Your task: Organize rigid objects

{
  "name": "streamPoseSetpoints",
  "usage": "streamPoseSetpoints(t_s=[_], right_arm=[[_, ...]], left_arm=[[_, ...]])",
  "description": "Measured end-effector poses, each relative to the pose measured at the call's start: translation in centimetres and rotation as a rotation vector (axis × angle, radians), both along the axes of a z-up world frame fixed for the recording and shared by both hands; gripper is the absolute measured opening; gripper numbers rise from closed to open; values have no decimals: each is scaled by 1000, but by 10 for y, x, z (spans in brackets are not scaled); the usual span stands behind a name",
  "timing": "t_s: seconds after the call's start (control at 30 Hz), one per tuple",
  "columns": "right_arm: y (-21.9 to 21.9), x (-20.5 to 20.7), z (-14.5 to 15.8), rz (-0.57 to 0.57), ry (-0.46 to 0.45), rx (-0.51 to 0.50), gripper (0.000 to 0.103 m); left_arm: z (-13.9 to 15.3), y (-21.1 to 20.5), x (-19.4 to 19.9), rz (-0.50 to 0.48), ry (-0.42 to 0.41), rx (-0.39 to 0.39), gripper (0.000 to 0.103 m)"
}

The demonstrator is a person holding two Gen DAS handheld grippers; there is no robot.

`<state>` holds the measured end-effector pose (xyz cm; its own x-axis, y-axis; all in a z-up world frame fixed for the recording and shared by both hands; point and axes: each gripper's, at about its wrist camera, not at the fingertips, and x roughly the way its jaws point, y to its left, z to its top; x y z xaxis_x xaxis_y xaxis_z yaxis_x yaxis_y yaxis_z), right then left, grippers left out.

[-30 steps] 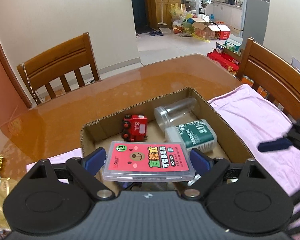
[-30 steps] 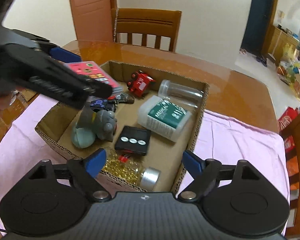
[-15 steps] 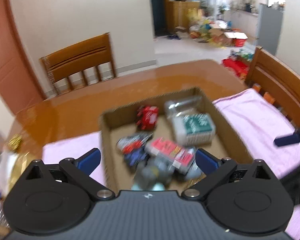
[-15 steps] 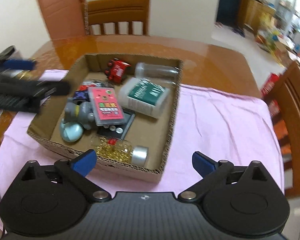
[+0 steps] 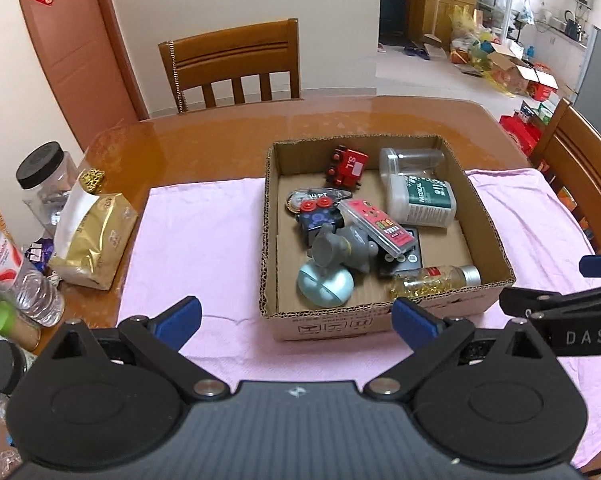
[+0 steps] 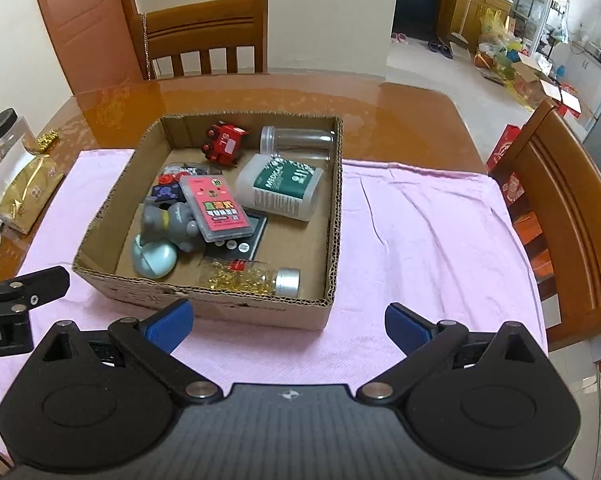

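A cardboard box stands on a pink cloth. In it lie a red toy train, a clear jar, a white and green medical bottle, a grey figure and a bottle of yellow capsules. The pink card case rests on the grey figure. My left gripper is open and empty, in front of the box. My right gripper is open and empty, also in front of the box.
At the table's left edge stand a gold bag, a black-lidded jar and a water bottle. Wooden chairs stand behind and to the right. The glossy table extends beyond the box.
My left gripper let go of the pink card case, which now lies in the box. Both grippers have pulled back and up from the box.
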<state>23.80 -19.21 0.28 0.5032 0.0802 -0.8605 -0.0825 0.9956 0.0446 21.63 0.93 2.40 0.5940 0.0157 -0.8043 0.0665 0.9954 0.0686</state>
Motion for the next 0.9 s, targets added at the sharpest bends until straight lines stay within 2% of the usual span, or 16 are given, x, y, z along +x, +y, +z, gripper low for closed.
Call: streamPoseSetpoints(t_s=[0.27,0.9], right_arm=[[3,-8,13,-18,-22,-1,103],[5,-9,14,-38,-19,-1,103]], left_arm=[[6,-5,-4,-3,0,1,101],[3,-7,-4,-8,17,9,101]])
